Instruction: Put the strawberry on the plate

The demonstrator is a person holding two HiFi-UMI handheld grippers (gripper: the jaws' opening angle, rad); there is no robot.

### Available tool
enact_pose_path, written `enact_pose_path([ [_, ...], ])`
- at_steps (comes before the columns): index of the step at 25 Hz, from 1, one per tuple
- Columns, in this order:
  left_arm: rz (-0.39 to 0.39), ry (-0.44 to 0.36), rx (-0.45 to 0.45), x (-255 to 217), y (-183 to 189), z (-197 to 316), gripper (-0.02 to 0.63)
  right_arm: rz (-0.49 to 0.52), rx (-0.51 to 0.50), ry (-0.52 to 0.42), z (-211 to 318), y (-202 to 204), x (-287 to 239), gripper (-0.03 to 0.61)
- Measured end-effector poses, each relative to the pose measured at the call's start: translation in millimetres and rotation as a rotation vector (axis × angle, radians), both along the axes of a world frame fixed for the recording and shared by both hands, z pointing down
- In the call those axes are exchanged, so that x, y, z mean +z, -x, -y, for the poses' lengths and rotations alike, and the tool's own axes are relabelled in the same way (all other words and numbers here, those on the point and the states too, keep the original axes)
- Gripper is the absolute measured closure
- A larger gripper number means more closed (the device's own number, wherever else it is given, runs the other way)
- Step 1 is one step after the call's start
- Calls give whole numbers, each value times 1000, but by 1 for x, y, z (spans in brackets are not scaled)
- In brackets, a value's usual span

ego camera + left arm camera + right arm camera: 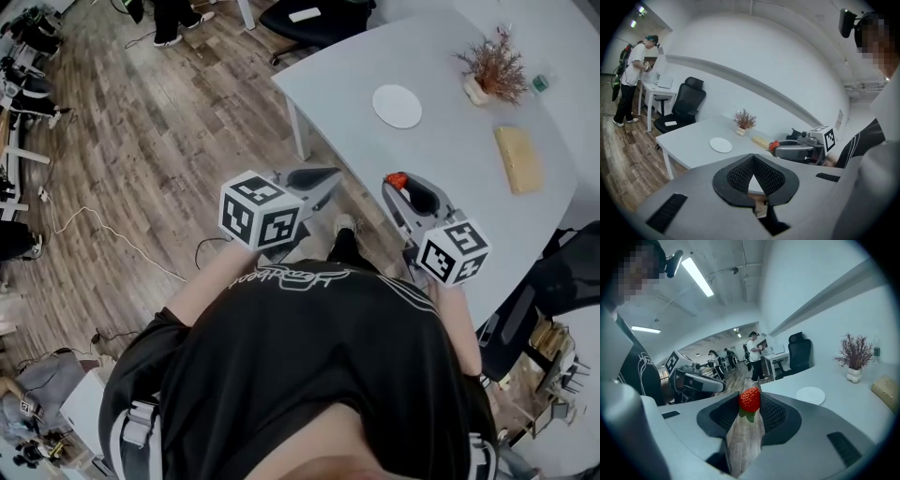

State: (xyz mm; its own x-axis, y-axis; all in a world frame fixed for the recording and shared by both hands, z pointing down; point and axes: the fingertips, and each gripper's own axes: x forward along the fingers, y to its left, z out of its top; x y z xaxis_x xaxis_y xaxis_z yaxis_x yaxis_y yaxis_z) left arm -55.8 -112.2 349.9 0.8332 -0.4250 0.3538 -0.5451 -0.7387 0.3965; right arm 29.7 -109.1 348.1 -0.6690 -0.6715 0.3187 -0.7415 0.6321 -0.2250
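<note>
A red strawberry [749, 399] with green leaves sits pinched between the tips of my right gripper [750, 405], which is shut on it. In the head view the strawberry [397, 180] and right gripper [403, 190] hover over the near edge of the grey table [450, 131], well short of the white plate [397, 106], which is bare. The plate [810, 395] lies ahead and to the right of the berry. My left gripper [328, 176] is over the floor beside the table corner, its tips [752, 158] touching with nothing held. It faces the plate [721, 145].
A potted dried plant [492, 66] and a tan block [518, 159] are on the table beyond and right of the plate. A black office chair [679, 110] is at the table's far end. A person [630, 79] stands at a desk farther off. Cables [103, 230] lie on the wood floor.
</note>
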Motion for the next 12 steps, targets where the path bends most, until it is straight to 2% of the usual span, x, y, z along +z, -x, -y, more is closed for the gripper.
enact_pose_path([
  [12, 23, 72, 4, 27, -48, 103, 607, -1, 14, 60, 104, -47, 22, 446],
])
